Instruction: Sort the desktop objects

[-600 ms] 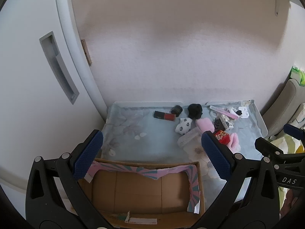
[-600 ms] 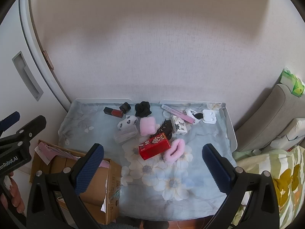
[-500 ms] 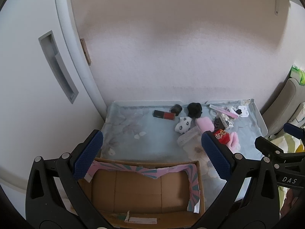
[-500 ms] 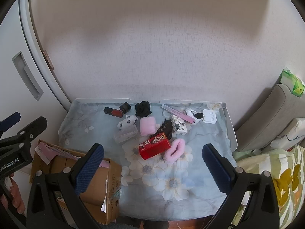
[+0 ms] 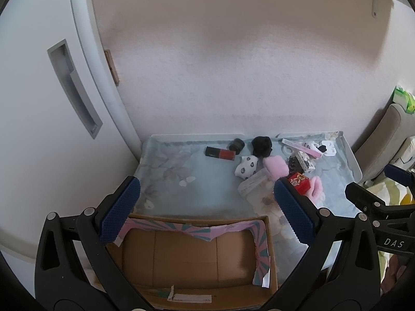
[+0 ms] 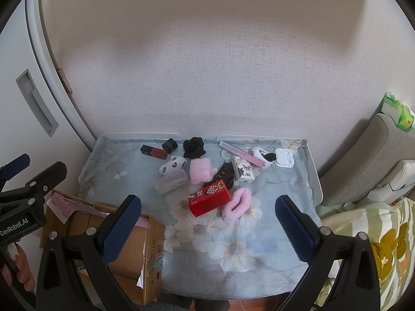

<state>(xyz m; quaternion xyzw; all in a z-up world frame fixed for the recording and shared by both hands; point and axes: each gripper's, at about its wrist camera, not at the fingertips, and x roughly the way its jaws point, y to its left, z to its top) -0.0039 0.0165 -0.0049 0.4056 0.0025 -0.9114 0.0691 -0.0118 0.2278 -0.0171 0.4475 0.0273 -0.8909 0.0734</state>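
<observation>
A small table (image 6: 315, 178) with a floral blue cloth carries a clutter of small things: a red box (image 6: 210, 200), a pink fluffy clip (image 6: 237, 203), a pink puff (image 6: 199, 171), a black hair claw (image 6: 225, 173), a black scrunchie (image 6: 194, 147), a red lipstick (image 6: 153, 151) and a clear case (image 6: 170, 181). An open cardboard box (image 5: 197, 256) stands at the table's left front. My left gripper (image 5: 207, 212) is open above the box. My right gripper (image 6: 207, 230) is open above the table's front. Both are empty.
A white cabinet door (image 5: 52, 103) with a recessed handle stands at the left. A wall runs behind the table. A grey cushion (image 6: 376, 155) and a patterned bedspread (image 6: 376, 233) lie at the right. A white earbud case (image 6: 284, 156) sits at the table's back right.
</observation>
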